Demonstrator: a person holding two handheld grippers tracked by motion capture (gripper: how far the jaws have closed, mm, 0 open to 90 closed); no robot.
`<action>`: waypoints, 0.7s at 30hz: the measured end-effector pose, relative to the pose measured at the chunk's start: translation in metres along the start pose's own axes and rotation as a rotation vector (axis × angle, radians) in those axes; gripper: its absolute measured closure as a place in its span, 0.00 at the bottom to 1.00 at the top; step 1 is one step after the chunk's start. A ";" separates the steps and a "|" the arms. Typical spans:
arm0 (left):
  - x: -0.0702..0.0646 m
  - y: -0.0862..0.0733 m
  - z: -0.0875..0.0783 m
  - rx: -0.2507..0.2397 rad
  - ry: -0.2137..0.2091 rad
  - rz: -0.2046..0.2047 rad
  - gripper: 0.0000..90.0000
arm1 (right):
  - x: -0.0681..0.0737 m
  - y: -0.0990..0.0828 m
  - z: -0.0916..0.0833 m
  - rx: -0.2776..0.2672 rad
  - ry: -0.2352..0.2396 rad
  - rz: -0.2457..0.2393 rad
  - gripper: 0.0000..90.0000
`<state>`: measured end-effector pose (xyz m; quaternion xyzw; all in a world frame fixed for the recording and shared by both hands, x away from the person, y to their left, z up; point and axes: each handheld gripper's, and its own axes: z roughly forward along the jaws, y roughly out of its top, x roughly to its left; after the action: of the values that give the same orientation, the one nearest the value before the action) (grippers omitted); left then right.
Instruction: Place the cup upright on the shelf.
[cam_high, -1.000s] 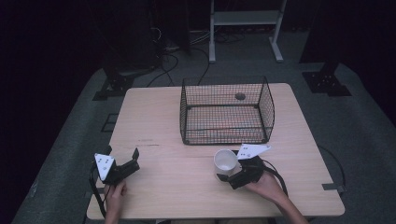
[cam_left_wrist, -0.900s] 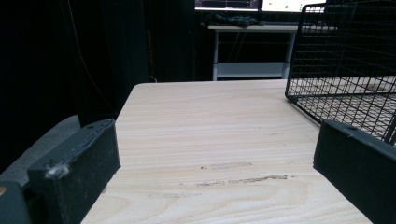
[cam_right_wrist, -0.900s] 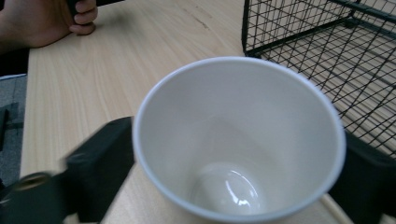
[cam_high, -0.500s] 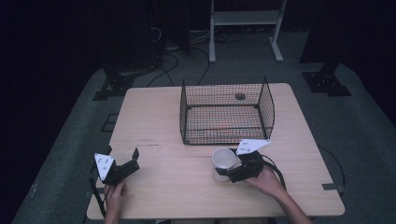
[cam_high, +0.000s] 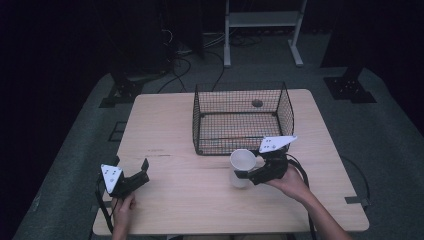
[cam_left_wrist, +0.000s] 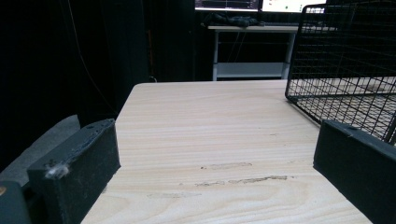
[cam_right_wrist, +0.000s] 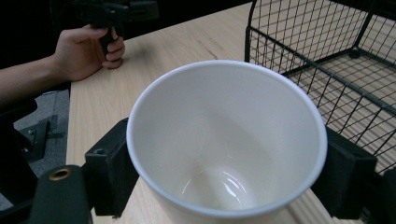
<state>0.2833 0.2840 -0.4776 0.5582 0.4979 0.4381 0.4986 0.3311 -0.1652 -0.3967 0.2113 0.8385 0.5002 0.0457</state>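
Wooden counter (cam_high: 170, 130) carries three items, listed left to right in the high view.

1. Left claw (cam_high: 131, 178): rests near the counter's 7 o'clock corner, jaws spread wide with nothing between them. It is well apart from the cup.

2. White paper cup (cam_high: 242, 167): upright, mouth up, long axis vertical, clamped by its wall between the two jaws of the right claw (cam_high: 246, 173). The jaws have just been closing, with the cup between them.

3. Wire basket (cam_high: 243, 118): open-topped, at the 12 o'clock side of the cup, its near wall just beside the cup's rim.

Judgement: the right hand (cam_high: 292, 182) is the nearer hand. Any transfer into the basket runs toward 12 o'clock and must clear the near wall first.
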 end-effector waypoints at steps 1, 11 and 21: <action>0.000 0.000 0.000 0.001 0.000 0.000 0.00 | -0.001 0.002 -0.001 0.001 0.004 0.001 0.21; 0.000 0.000 0.000 0.001 -0.001 0.003 0.00 | -0.011 0.023 -0.010 -0.018 0.025 -0.001 0.21; -0.001 0.000 0.000 -0.002 -0.002 0.001 0.00 | -0.019 0.042 -0.015 -0.016 0.020 -0.012 0.21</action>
<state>0.2831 0.2835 -0.4777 0.5585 0.4966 0.4383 0.4994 0.3570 -0.1679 -0.3559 0.2010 0.8362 0.5085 0.0421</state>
